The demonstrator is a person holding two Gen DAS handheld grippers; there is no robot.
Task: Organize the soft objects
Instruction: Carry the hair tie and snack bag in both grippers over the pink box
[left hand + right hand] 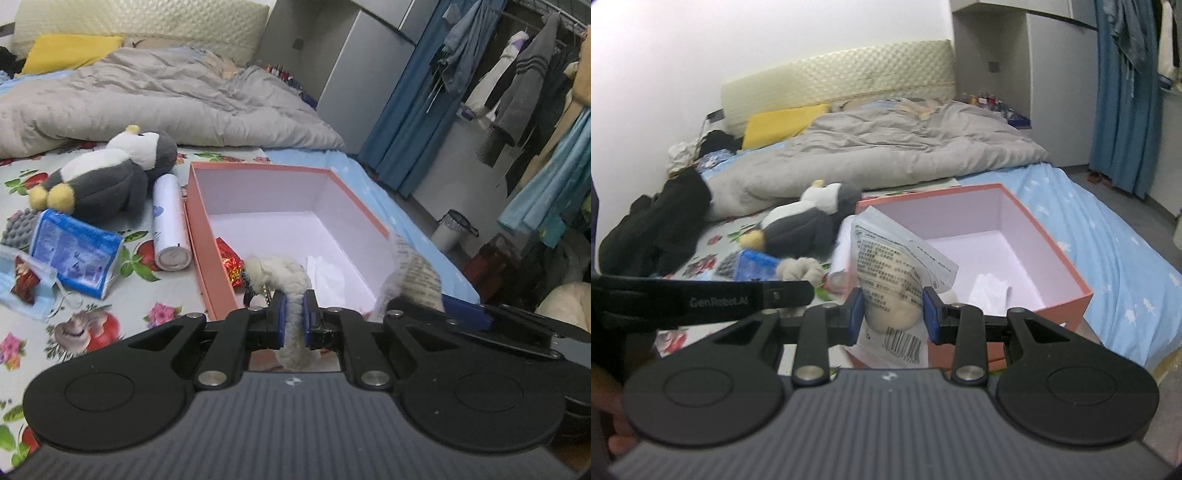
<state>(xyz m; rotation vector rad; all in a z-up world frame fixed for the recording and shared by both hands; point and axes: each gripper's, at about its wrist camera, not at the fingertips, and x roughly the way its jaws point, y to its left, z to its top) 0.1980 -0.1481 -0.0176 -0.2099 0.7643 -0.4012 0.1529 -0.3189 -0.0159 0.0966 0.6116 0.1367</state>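
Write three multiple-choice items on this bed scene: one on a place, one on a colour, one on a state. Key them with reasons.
1. Where does the plush penguin lie?
A in the box
B on the bed beside the box
C on the floor

2. What colour is the outside of the box?
A salmon pink
B green
C black

3. What is the left tool doing?
A standing open
B gripping a cream knitted piece
C gripping a bottle

Key: B, it rests on the floral sheet; A, its outer walls are pink; B, the pads pinch the knit.

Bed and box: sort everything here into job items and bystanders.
Job: box; fluffy cream toy in left gripper; printed packet in right gripper; penguin plush; tissue pack.
Lying about: duvet, yellow pillow, hanging clothes, bin.
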